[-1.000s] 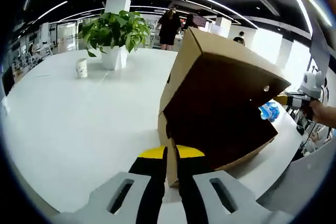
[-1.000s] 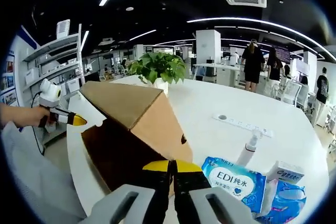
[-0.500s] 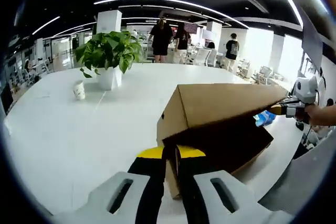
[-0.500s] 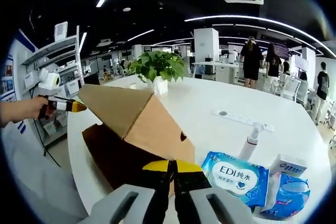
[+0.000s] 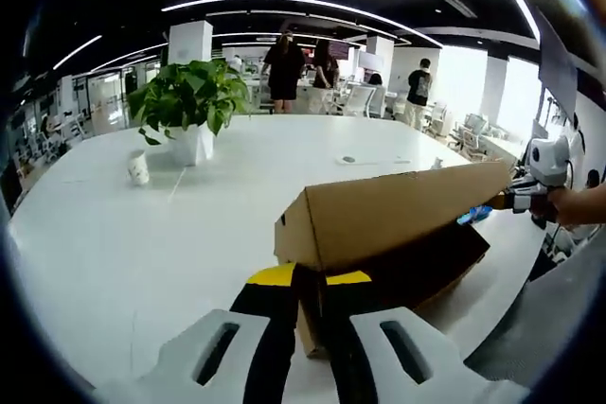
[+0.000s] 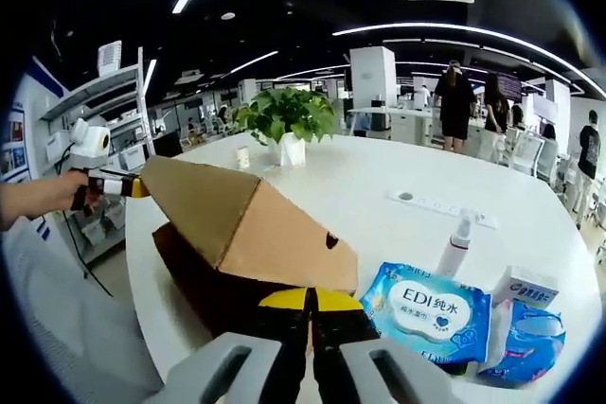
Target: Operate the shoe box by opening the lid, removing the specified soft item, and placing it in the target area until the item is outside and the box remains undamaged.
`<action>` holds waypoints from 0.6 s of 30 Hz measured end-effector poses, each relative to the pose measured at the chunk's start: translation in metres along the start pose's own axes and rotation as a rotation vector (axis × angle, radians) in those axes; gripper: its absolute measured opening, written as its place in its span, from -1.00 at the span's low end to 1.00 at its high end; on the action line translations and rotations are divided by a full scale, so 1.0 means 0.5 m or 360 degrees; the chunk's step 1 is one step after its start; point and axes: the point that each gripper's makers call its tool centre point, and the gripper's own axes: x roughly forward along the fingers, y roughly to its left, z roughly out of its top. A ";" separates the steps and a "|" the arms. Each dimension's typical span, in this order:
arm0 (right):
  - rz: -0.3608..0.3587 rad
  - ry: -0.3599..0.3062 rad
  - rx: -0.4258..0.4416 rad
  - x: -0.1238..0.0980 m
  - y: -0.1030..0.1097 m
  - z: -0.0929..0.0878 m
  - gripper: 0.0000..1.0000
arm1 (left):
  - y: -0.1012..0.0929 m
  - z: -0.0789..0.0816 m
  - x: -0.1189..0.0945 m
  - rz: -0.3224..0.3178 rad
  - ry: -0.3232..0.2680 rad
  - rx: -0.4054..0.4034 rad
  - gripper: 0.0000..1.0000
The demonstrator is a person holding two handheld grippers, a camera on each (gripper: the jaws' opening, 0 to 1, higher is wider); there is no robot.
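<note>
Lowered since a second ago, the brown cardboard shoe box lid (image 5: 398, 210) nearly covers the box near the white table's (image 5: 142, 234) edge, my left gripper (image 5: 305, 283) and right gripper (image 6: 310, 307) each pinching a corner, so the soft item's probably out.

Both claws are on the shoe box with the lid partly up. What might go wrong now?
The left claw and right claw pinch opposite ends of the shoe box; uneven pulling may twist or tear the cardboard. The spray bottle and wipes pack sit close beside it, so a swing might topple the bottle.
</note>
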 end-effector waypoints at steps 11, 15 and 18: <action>0.0103 0.0058 -0.0129 -0.009 0.034 -0.029 -0.89 | -0.016 -0.053 -0.005 -0.0027 0.0101 0.0059 -0.85; 0.0156 0.0066 -0.0184 -0.016 0.046 -0.034 -0.82 | -0.018 -0.061 -0.009 -0.0038 0.0114 0.0071 -0.81; 0.0209 0.0071 -0.0226 -0.024 0.060 -0.038 -0.72 | -0.021 -0.067 -0.013 -0.0048 0.0127 0.0096 -0.77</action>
